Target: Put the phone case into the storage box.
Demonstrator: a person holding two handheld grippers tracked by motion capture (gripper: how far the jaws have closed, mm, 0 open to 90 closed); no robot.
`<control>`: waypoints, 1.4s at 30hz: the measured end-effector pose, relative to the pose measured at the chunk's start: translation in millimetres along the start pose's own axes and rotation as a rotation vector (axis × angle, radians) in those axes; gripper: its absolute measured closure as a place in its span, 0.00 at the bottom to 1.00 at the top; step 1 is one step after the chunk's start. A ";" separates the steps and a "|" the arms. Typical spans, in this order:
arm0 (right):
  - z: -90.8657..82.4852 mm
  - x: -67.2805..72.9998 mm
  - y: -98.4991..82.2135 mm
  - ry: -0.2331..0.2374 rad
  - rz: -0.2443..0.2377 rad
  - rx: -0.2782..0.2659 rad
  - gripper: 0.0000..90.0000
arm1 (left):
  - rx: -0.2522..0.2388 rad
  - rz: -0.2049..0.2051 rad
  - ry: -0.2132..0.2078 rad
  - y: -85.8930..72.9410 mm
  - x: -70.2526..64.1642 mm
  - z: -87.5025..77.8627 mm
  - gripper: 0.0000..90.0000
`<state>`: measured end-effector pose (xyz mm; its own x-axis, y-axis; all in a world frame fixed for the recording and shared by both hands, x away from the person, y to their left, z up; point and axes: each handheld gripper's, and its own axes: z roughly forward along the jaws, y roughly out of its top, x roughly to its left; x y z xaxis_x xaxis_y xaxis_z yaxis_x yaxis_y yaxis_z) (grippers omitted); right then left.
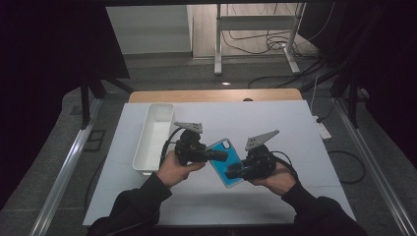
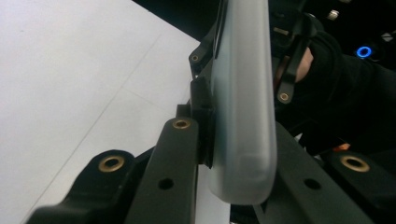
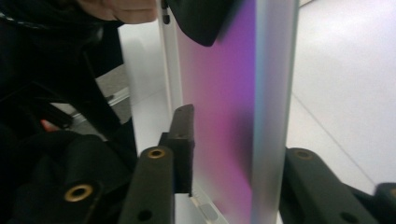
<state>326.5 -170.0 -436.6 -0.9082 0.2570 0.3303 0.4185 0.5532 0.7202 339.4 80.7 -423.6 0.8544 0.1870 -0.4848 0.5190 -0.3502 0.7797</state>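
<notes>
Phone case (image 1: 225, 162) is clamped by left gripper (image 1: 222, 156) at 10 o'clock, right gripper (image 1: 231, 173) at 5. Light, flexible, slippery; best gripped at rims.

No text, label, brand, number or sign can be read anywhere in these pictures. The blue phone case (image 1: 224, 162) carries no legible print on the side shown from above, and its frosted edge and purple-tinted face in the two gripper views are plain. The white tray (image 1: 154, 137), the white sheet on the desk (image 1: 275, 118) and the black bodies of the hand-held grippers bear no lettering that can be made out.
</notes>
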 end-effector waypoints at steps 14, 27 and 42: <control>-3.8 3.4 2.6 0.003 -0.027 -0.002 0.95 | -0.017 0.017 0.034 1.0 -2.5 -1.1 0.73; -13.0 0.0 0.5 -0.148 -0.032 -0.048 0.95 | -0.071 0.034 0.262 1.2 -3.8 -7.3 0.24; -17.1 -1.1 -1.5 -0.269 -0.039 -0.066 0.95 | -0.074 -0.017 0.383 -0.8 -0.1 -11.8 0.00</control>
<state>326.9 -184.7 -427.7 -0.8864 0.4432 0.1341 0.3746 0.5162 0.7702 339.2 91.8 -419.5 0.7854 0.5261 -0.3262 0.5219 -0.2794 0.8059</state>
